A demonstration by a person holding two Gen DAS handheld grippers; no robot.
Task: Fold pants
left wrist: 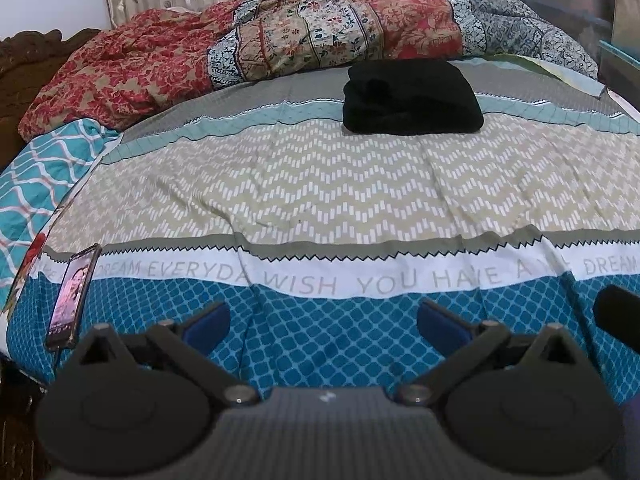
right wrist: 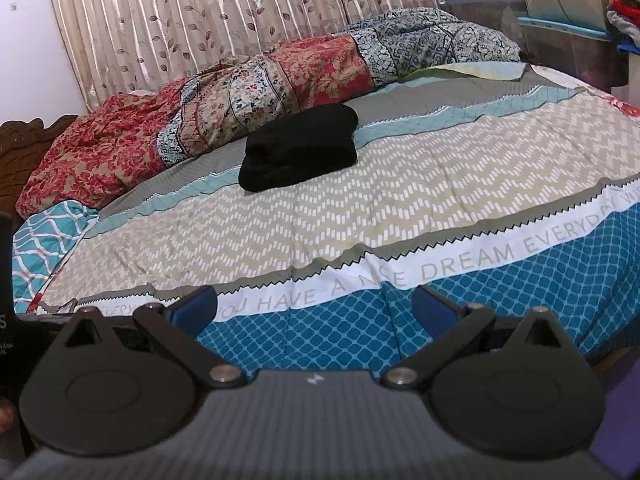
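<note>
Black pants (left wrist: 412, 98) lay folded into a compact bundle, far side of the bed, straddling the grey and pale teal stripes of the bedspread (left wrist: 320, 196) — just in front of the crumpled floral quilt (left wrist: 280, 40). Same bundle caught from the right wrist view too (right wrist: 300, 148), sitting left of centre, well apart from both tools.

Left gripper (left wrist: 324, 316) hovered low over the near edge, blue-padded fingers (left wrist: 210, 320) spread wide, nothing between them but the blue lattice print. Right gripper (right wrist: 316, 308) likewise — jaws standing wide apart, empty, blue pads (right wrist: 196, 306) framing the white band with its grey lettering "YOU HAVE A NICE DREAM".

Phone (left wrist: 74, 300) propped at the left edge of the bed, screen lit, a cable trailing off below it. Teal-and-white patterned cloth (left wrist: 36, 184) bunched at the left corner beside the quilt. Leaf-print curtain (right wrist: 200, 20) hung pleated behind the bed, dark carved headboard (left wrist: 40, 44) peeking out at far left. Clutter of boxes and stacked cloth at far right (right wrist: 600, 12), too blurred to make out.
</note>
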